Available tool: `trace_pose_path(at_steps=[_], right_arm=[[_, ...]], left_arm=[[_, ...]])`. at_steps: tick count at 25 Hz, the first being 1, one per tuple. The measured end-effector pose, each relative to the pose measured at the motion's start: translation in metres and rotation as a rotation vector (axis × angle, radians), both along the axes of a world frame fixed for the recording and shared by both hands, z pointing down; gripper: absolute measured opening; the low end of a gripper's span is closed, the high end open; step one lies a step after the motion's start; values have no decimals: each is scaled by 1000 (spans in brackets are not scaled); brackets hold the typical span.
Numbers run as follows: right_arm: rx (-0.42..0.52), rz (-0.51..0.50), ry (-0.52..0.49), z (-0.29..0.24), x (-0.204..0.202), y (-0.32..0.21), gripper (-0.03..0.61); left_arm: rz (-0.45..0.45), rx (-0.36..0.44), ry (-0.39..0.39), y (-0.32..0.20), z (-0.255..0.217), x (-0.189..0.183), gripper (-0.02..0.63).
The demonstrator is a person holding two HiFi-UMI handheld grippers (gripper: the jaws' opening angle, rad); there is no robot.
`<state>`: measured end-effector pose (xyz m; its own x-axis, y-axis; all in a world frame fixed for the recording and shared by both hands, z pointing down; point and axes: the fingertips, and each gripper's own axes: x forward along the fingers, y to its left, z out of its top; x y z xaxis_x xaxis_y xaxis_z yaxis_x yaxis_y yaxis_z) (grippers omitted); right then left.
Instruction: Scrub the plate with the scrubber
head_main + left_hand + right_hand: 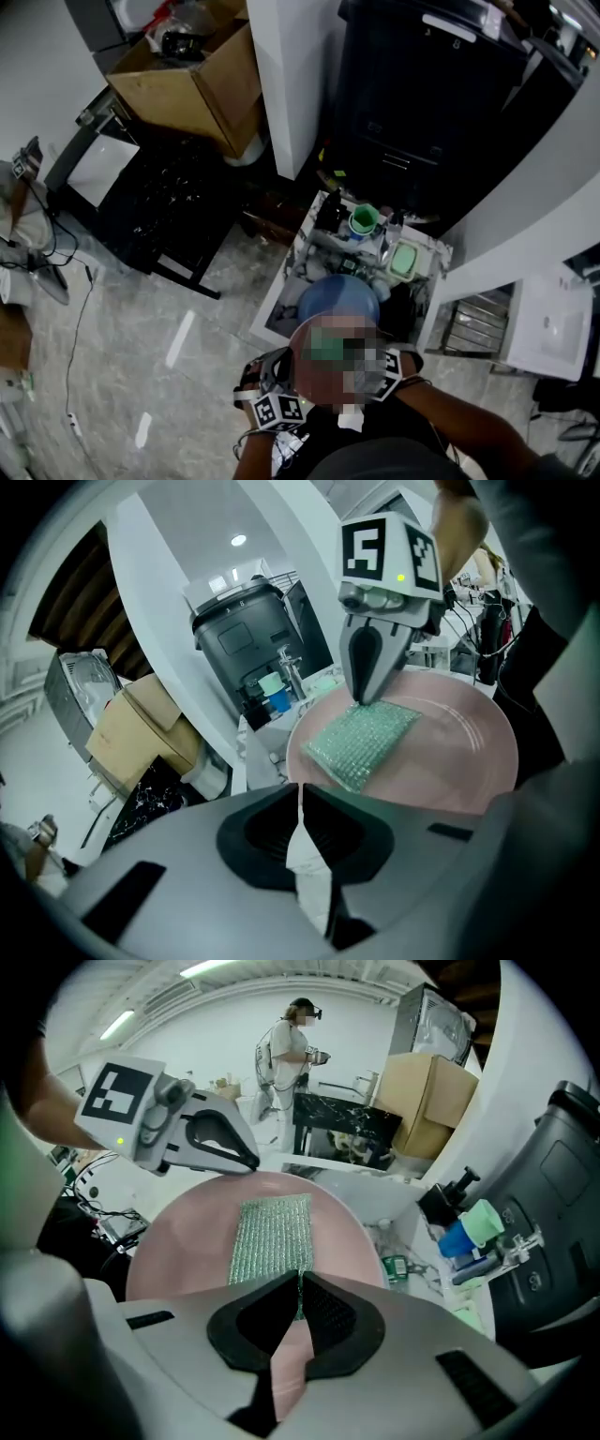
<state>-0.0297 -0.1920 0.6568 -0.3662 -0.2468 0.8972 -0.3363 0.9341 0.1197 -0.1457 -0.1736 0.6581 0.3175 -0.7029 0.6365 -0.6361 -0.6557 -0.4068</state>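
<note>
A round pink plate (469,742) is held up in the air between both grippers. My left gripper (300,789) is shut on its near rim; in the right gripper view the left gripper (251,1162) pinches the plate (178,1241) at its far edge. A green mesh scrubber (272,1232) lies flat on the plate's face. My right gripper (298,1283) is shut on the scrubber's near end. In the left gripper view the right gripper (364,697) presses the scrubber (366,742) onto the plate from above. In the head view a mosaic patch covers most of the plate (302,349).
Below the plate is a small marble counter (281,300) with a blue bowl (339,295), a green cup (364,218) and a faucet (289,667). A black bin (422,84), a cardboard box (187,75) and a black table (169,206) stand around. A person (281,1054) stands far back.
</note>
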Motion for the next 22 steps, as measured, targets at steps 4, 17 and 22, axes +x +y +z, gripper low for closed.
trace_pose_path(at_steps=[4, 17, 22], right_arm=[[7, 35, 31, -6, 29, -19, 38], [-83, -152, 83, -10, 35, 75, 38], [-56, -191, 66, 5, -1, 60, 38]], left_arm=[[-4, 4, -1, 0, 1, -1, 14], [-10, -5, 8, -6, -2, 4, 5], [-8, -2, 11, -9, 1, 7, 5]])
